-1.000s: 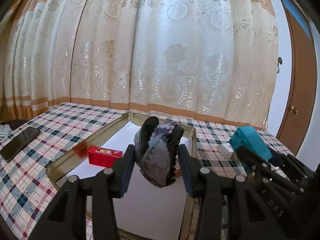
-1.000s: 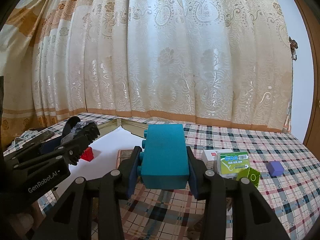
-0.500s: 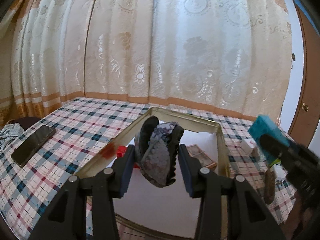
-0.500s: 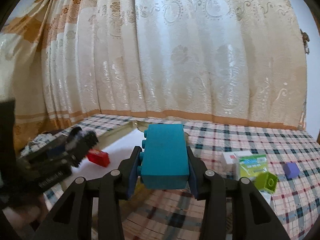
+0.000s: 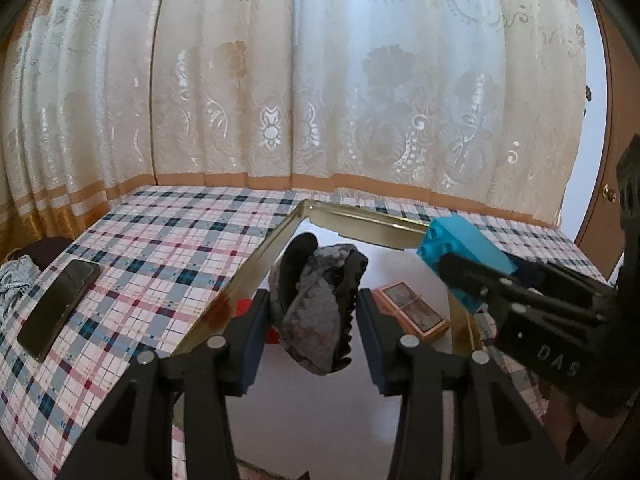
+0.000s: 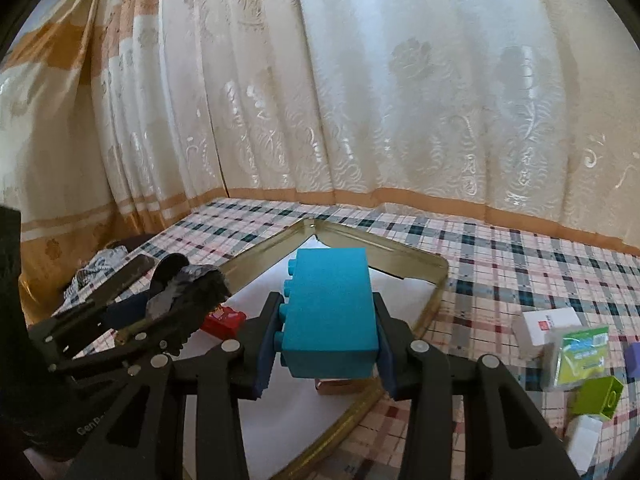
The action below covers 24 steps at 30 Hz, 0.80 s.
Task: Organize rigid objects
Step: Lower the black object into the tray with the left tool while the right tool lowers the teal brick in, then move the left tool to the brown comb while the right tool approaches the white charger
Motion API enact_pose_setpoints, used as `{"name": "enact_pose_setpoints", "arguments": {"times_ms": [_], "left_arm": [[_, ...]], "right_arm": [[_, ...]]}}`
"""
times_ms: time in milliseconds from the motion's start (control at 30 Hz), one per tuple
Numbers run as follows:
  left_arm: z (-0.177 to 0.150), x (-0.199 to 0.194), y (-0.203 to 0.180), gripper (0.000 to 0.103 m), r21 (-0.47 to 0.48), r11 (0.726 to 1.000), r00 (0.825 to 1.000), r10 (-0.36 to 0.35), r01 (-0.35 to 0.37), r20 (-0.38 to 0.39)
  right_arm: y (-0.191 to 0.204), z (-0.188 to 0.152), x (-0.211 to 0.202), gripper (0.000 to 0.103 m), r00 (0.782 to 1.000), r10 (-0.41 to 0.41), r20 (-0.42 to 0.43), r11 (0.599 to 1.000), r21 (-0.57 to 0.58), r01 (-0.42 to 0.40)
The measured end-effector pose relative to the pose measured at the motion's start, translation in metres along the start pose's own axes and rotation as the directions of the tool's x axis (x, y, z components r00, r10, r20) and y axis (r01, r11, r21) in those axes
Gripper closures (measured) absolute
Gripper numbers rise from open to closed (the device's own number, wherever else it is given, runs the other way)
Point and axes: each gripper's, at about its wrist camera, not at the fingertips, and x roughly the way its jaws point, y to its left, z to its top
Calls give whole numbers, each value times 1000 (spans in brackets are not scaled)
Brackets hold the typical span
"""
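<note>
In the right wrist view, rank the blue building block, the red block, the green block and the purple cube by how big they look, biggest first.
1. Blue building block, though it is nearest the camera, held in the right hand-held gripper.
2. Green block.
3. Red block, partly hidden, so unsure against the green one.
4. Purple cube, cut off at the edge.

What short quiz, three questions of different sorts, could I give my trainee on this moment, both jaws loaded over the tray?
1. True or false: the right gripper is shut on the blue block.
2. What does the left gripper hold? A) a phone B) a small grey and black shoe C) a green block
3. Name the red thing already lying in the gold-rimmed tray.

Key
1. True; the pads press both its sides.
2. B, the small shoe, held above the tray's white floor.
3. The red block. A pinkish flat box lies in there too.
</note>
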Motion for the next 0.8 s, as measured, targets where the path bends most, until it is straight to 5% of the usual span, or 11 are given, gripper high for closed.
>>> {"name": "enact_pose_setpoints", "arguments": {"times_ms": [467, 700, 800], "left_arm": [[-1, 22, 5, 57, 36, 999, 997, 41, -38, -61], [-1, 5, 6, 23, 28, 997, 997, 75, -74, -19], [0, -7, 2, 17, 23, 997, 997, 78, -78, 0]], "right_arm": [[7, -5, 25, 58, 999, 26, -43, 999, -32, -27], [-3, -6, 15, 36, 999, -21, -25, 1000, 3, 21], [-15, -9, 2, 33, 999, -22, -32, 999, 43, 24]]}}
